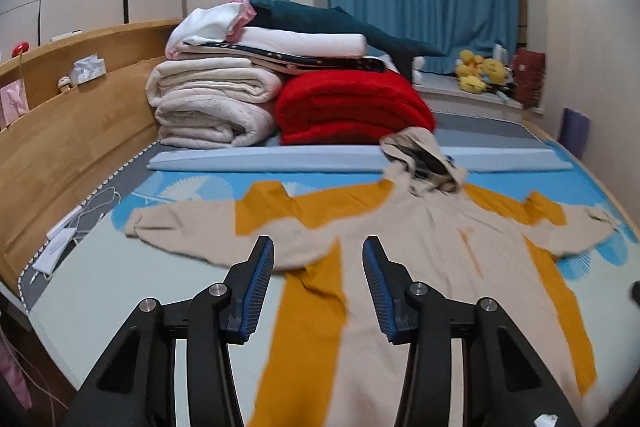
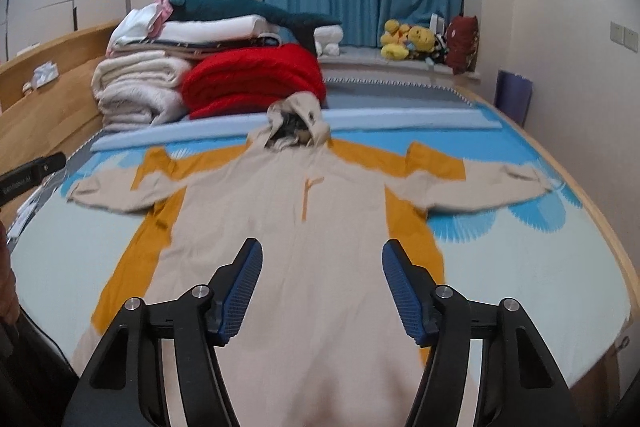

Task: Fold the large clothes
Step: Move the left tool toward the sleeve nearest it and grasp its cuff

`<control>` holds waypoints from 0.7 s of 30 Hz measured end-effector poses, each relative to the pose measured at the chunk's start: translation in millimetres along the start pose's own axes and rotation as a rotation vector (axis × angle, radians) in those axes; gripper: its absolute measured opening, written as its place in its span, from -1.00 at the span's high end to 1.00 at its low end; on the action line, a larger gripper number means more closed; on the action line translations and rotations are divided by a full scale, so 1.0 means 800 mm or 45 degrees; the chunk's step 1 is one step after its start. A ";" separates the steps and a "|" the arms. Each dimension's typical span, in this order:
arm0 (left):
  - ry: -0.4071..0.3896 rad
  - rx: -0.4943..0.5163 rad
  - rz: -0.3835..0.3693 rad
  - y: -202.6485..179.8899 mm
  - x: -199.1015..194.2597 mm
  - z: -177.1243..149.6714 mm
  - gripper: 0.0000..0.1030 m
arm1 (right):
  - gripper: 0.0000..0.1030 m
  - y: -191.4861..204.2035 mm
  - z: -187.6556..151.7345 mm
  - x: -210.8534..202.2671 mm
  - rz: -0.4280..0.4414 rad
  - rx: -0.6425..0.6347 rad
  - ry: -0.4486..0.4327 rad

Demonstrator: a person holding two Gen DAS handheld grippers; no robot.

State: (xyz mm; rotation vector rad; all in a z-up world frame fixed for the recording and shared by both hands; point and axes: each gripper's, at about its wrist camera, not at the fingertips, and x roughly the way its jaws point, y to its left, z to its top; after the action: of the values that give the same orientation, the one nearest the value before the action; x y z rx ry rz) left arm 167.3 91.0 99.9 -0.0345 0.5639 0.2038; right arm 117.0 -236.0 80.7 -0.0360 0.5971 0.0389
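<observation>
Two views, left wrist: left hand-held gripper (image 1: 318, 251) is spread wide, nothing held, above hooded garment (image 1: 400, 247) laid flat on bed (image 1: 100, 291).
Far left: red blanket (image 1: 352, 107) is stacked.
Right wrist: right hand-held gripper (image 2: 322, 255) is released, over garment's middle.

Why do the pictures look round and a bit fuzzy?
Both wrist views come from fisheye lenses, so the corners go black and the bed edge bends. In the left wrist view the hooded garment looks smeared; in the right wrist view too, while the right gripper stays sharp.
</observation>
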 end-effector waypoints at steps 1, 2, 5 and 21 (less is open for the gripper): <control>0.001 -0.013 0.009 0.005 0.016 0.008 0.18 | -0.16 0.001 0.009 0.006 -0.006 0.001 -0.008; -0.002 -0.026 0.028 0.011 0.034 0.016 0.17 | -0.12 0.001 0.024 0.016 -0.014 0.000 -0.023; -0.041 -0.066 0.116 0.026 0.086 0.031 0.17 | -0.07 0.007 0.054 0.046 -0.031 -0.010 -0.048; 0.348 -0.191 0.319 0.110 0.274 -0.035 0.20 | -0.07 0.069 0.122 0.217 0.098 -0.084 -0.057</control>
State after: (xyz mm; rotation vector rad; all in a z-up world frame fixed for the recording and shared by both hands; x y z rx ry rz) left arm 315.9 215.0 -38.8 -0.1395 0.8248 0.4903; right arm 312.8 -172.2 62.2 -0.0759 0.5521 0.1335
